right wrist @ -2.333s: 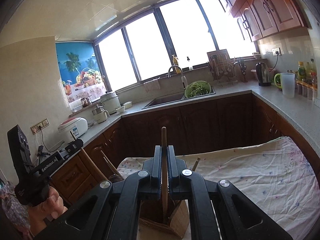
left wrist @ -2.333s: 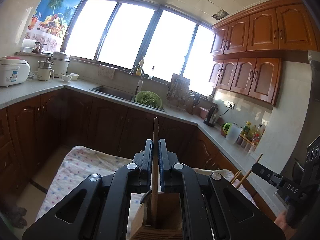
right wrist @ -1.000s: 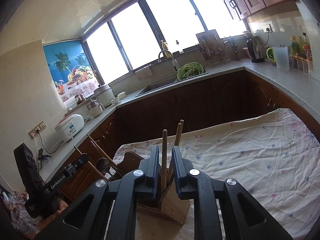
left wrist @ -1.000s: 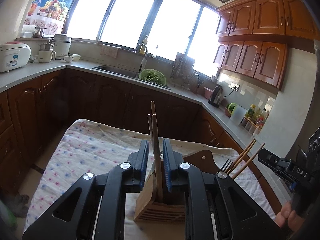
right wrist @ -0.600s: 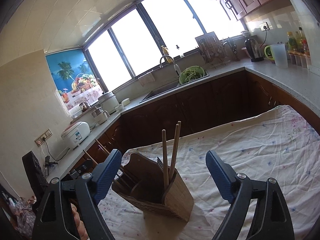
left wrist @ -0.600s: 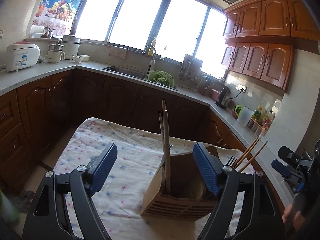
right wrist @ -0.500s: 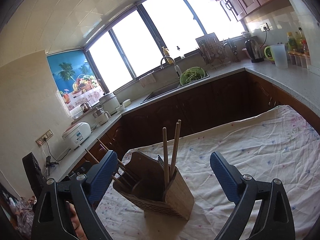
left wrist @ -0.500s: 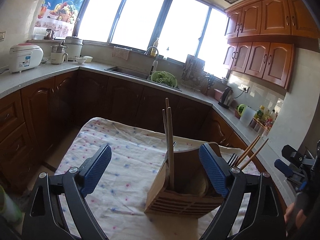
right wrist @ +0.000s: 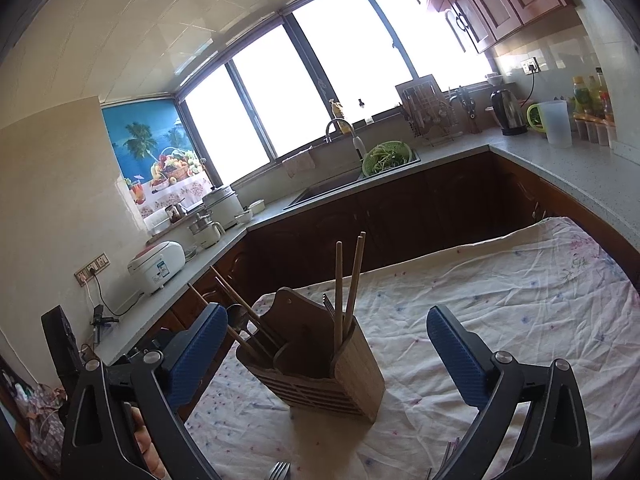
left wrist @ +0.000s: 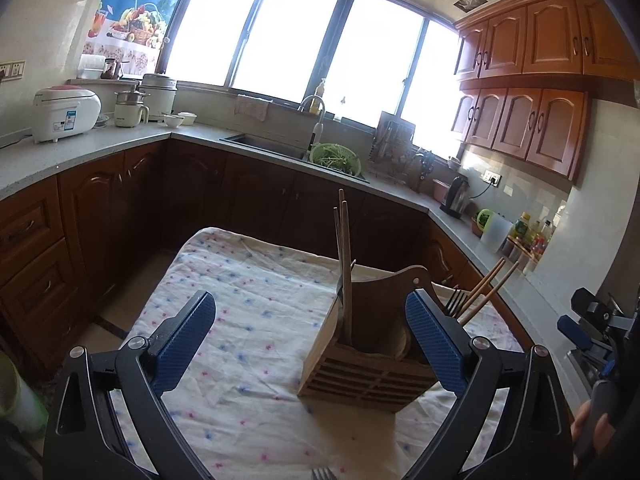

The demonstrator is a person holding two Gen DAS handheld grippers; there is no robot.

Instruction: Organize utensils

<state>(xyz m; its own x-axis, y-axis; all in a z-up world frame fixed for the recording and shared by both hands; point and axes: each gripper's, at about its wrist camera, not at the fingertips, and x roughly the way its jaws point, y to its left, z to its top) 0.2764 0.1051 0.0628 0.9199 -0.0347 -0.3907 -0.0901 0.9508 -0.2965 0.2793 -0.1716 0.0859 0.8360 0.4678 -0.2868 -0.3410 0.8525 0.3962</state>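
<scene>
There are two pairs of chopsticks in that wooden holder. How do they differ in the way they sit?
The near pair of chopsticks stands almost upright in the right end compartment of the wooden holder; the far pair of chopsticks leans strongly outward from the left end. The near pair's tips nearly meet, while the far pair's are spread apart. Both pairs are plain wood, resting in the holder, gripped by nothing.

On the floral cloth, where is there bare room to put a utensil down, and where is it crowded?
Bare cloth spreads between the wooden holder and the counter-side edge, and also beyond the holder in the left wrist view. Crowded: the near edge, where forks lie, and inside the holder, with chopsticks.
</scene>
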